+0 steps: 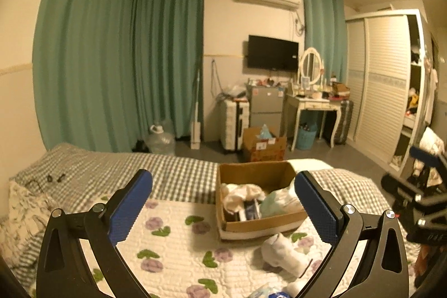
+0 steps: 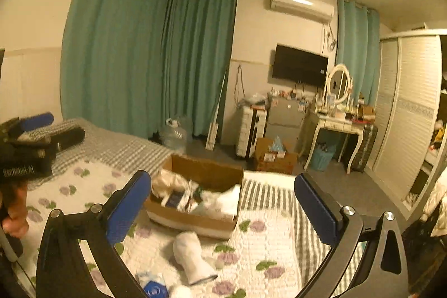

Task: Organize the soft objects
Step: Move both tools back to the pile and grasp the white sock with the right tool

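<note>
I have both grippers up over the bed, each spread wide with nothing between its blue pads: the left gripper (image 1: pixel 223 203) frames the box from its own camera, and the right gripper (image 2: pixel 223 204) does the same from further right. In the right view the left gripper shows again at the left edge, with the hand (image 2: pixel 14 211) that carries it below it. Nearest to me, at the bottom edge, lies a white-and-blue packet (image 2: pixel 153 287), cut off by the frame so I cannot tell what it is. Just beyond it a white sock (image 1: pixel 286 253) lies on the floral quilt (image 1: pixel 173 242), just short of the box and apart from it. The cardboard box (image 1: pixel 259 225) sits open on the quilt, and inside it I see a cream cloth (image 1: pixel 240 193) at the left, a pale green bundle (image 1: pixel 276 204) at the right and something dark and boxy between them. A checked blanket (image 1: pixel 178 175) covers the bed behind the box. Past the bed, on the floor, stand a water jug (image 1: pixel 161 140), a white suitcase (image 1: pixel 234 122) and a second carton (image 1: pixel 264 145). Against the far wall are green curtains (image 1: pixel 117 60), a TV (image 1: pixel 272 52), a dressing table (image 1: pixel 313 105) with an oval mirror, and a wardrobe (image 1: pixel 385 85) on the right.
</note>
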Action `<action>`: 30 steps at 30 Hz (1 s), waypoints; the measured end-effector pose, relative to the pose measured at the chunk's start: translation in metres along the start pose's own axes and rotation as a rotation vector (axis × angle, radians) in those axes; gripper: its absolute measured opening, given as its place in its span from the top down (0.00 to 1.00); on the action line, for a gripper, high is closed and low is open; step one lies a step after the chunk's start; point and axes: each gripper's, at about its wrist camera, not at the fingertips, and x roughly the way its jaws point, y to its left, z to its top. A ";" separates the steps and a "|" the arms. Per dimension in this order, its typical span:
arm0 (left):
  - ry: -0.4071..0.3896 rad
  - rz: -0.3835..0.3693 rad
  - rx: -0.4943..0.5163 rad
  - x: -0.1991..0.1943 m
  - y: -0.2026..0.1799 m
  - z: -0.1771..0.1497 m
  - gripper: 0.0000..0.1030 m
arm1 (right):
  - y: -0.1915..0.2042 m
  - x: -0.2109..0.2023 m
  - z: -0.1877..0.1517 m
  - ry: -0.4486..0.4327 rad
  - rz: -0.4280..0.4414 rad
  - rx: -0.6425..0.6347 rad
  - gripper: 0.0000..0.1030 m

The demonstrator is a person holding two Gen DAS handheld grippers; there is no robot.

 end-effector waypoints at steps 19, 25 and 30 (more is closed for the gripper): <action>0.295 -0.048 0.153 0.056 -0.030 -0.102 0.00 | 0.010 0.071 -0.107 0.356 0.085 0.011 0.00; 0.479 -0.014 0.084 0.088 -0.025 -0.140 0.00 | 0.027 0.096 -0.151 0.502 0.157 -0.004 0.00; 0.570 0.032 0.041 0.104 -0.023 -0.165 0.00 | 0.036 0.123 -0.184 0.630 0.204 0.012 0.31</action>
